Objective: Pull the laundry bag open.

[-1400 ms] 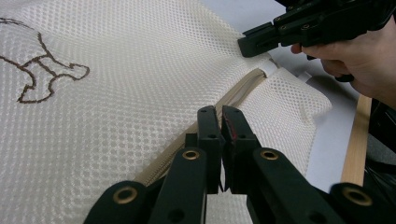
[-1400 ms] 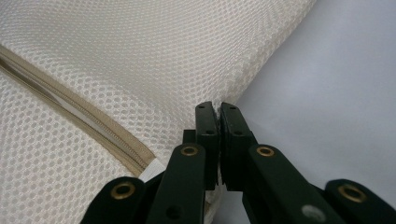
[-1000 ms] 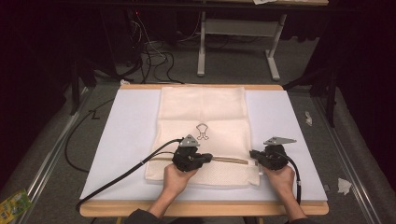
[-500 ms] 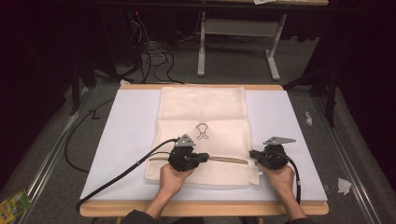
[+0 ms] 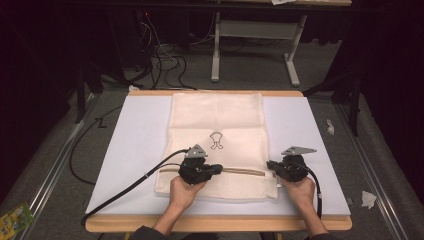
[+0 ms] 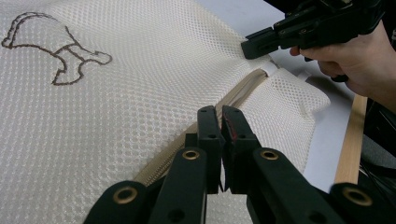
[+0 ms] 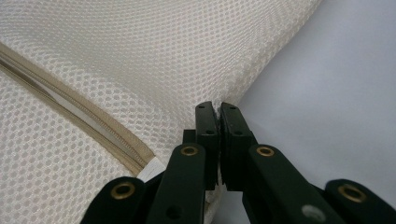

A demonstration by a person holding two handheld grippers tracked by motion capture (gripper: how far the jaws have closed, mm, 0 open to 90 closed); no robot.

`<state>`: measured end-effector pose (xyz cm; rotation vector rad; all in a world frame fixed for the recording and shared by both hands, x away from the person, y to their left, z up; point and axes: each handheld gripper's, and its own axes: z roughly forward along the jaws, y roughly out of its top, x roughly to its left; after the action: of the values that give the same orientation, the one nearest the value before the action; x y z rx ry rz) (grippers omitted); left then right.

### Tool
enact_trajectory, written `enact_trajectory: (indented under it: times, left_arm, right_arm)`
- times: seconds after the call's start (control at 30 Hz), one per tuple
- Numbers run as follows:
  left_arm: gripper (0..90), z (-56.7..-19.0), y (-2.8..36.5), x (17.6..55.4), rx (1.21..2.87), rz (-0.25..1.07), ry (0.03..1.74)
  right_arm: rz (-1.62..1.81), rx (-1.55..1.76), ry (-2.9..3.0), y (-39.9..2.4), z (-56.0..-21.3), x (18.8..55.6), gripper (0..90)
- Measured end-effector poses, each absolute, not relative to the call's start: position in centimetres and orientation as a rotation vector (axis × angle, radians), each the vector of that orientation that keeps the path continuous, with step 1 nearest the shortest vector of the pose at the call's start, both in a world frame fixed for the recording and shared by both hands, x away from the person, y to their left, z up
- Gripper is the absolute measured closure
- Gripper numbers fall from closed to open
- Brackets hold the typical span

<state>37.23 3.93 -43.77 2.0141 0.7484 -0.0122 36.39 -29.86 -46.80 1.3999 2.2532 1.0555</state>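
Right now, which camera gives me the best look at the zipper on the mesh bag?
The left gripper view: the zipper runs from the shut left gripper toward the right gripper at the bag's edge. The right gripper view shows a short stretch; the high view shows it as a thin tan line.

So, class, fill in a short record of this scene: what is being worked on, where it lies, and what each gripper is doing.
item: cream mesh laundry bag with a small brown outline emblem
lies on: white mat over a wooden table
zipper: runs across the near part of the bag
left gripper: shut, at the zipper line
right gripper: shut on the bag's edge near the zipper's end
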Motion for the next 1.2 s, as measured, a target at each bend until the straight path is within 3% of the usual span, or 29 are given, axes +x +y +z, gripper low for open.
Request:
enact_trajectory:
  times: [1.2]
  left_arm:
    - [87.1, -43.4, 7.2, 37.2, 1.978, -0.001, 0.788]
  right_arm:
    - [1.042, 1.410, 2.248, -29.8, -46.9, 36.5, 88.7]
